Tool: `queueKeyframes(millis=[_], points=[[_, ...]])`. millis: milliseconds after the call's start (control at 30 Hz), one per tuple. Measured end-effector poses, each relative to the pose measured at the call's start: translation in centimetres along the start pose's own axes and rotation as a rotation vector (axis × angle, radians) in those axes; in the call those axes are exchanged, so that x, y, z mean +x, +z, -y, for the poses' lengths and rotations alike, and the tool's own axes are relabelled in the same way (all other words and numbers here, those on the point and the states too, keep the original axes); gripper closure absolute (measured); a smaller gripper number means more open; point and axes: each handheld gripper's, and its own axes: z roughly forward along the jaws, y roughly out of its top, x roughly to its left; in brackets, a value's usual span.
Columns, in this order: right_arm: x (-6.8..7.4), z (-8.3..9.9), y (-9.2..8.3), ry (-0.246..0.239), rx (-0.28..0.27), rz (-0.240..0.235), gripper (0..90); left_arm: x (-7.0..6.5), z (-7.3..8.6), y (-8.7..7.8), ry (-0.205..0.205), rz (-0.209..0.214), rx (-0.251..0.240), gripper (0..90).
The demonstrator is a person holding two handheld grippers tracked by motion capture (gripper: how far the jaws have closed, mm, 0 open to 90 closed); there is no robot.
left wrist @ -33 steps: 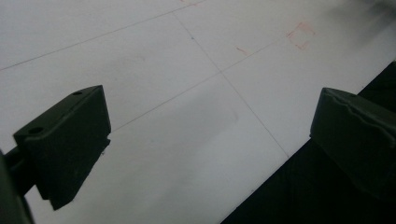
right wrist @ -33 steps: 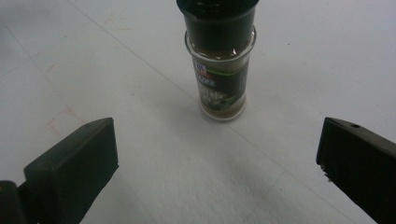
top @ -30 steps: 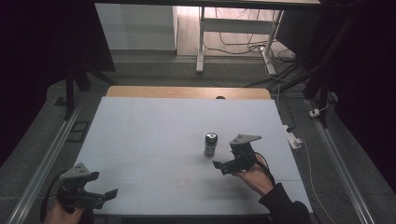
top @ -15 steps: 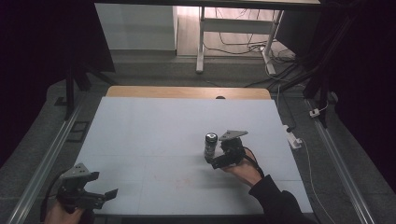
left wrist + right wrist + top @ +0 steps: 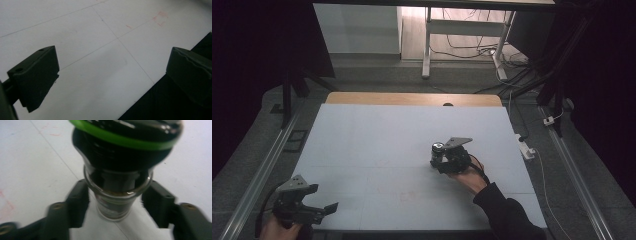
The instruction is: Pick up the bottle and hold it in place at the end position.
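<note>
In the high view the right gripper point(image 5: 438, 159) sits right of the frame's centre on the pale table point(image 5: 377, 140), its black body and the hand behind it covering most of a small jar point(image 5: 438, 148), of which little more than the top shows. The right gripper view gives what that view hides: the jar point(image 5: 120, 185) is clear glass with a black lid ringed in green, filling the middle and top of the frame. The right gripper point(image 5: 113, 202) has just been closing, and its two black jaws now pinch the jar's glass body from both sides, below the lid.

The left gripper point(image 5: 323, 210) hovers at the lower left of the high view, near the table's front edge. Its own view shows the left gripper point(image 5: 110, 72) with jaws spread wide, bare table point(image 5: 95, 50) with faint lines and red marks between them.
</note>
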Motion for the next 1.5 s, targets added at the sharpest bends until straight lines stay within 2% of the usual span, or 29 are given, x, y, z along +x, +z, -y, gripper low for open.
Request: queueKeyframes(millis=[200, 500, 633, 900, 1067, 1500], points=[[0.1, -0.1, -0.1, -0.022, 0.002, 0.013, 52.4, 0.0, 0.0, 0.0, 0.000, 0.003, 0.000, 0.0], [0.2, -0.2, -0.1, -0.027, 0.016, 0.021, 52.7, 0.0, 0.0, 0.0, 0.000, 0.003, 0.001, 0.0], [0.2, -0.6, -0.2, -0.011, 0.011, -0.002, 52.7, 0.0, 0.0, 0.0, -0.001, 0.003, 0.000, 0.0], [0.2, -1.9, -0.7, 0.008, -0.016, -0.011, 52.7, 0.1, 0.0, 0.0, -0.003, 0.005, 0.000, 0.0], [0.3, -2.8, -0.7, 0.000, -0.022, -0.022, 52.7, 0.1, 0.0, 0.0, -0.005, 0.005, 0.000, 0.0], [0.9, -5.0, 0.9, -0.011, -0.019, -0.014, 52.7, 0.1, 0.0, 0.0, -0.005, 0.006, 0.000, 0.0]])
